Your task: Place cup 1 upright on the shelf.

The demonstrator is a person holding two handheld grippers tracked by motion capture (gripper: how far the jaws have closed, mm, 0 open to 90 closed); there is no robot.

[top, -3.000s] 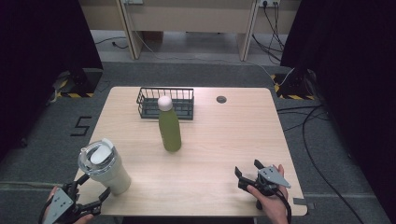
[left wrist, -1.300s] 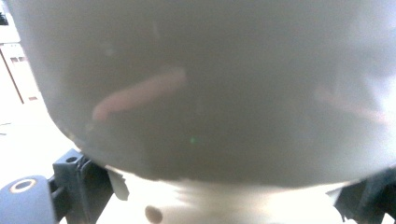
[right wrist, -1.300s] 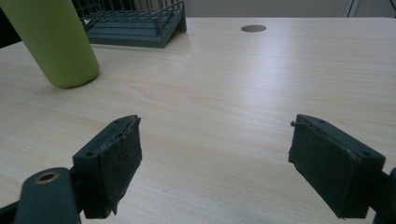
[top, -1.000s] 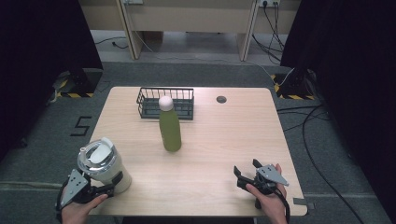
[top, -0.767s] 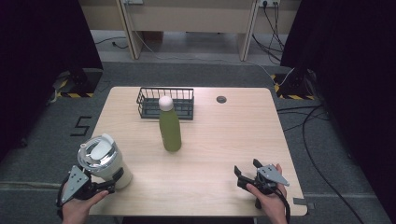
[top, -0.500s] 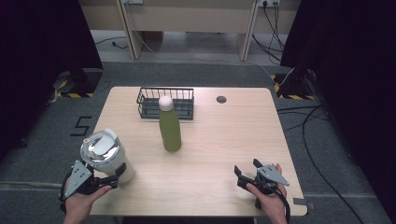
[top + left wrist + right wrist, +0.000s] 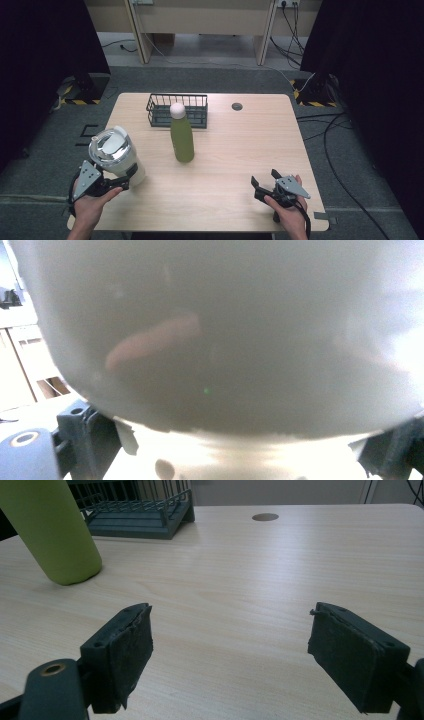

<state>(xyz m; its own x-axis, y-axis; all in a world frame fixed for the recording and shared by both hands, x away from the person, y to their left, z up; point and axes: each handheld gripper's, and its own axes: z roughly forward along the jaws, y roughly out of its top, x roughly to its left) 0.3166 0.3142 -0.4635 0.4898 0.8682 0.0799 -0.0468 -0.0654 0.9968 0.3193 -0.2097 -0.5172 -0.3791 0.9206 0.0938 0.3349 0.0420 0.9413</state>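
Observation:
A large steel tumbler (image 7: 116,156) with a clear lid sits at the table's front left. My left gripper (image 7: 111,182) is shut on its lower body from the near side. In the left gripper view the tumbler's grey wall (image 7: 225,330) looms close, with a black jaw at each lower corner and bright tabletop under its base, so it looks raised and tilted. My right gripper (image 7: 264,186) rests open at the front right; its jaws (image 7: 230,645) stand wide apart over bare wood. A green bottle (image 7: 182,135) with a white cap stands upright mid-table.
A black wire basket (image 7: 176,111) stands at the back behind the green bottle (image 7: 50,530), and its corner (image 7: 145,510) appears in the right gripper view. A round cable hole (image 7: 237,106) lies to the basket's right. Wooden table (image 7: 240,150) spreads between both grippers.
My left gripper came in from the front edge and shut on the tumbler, then shifted it slightly away from the edge and upward. The right gripper has stayed still.

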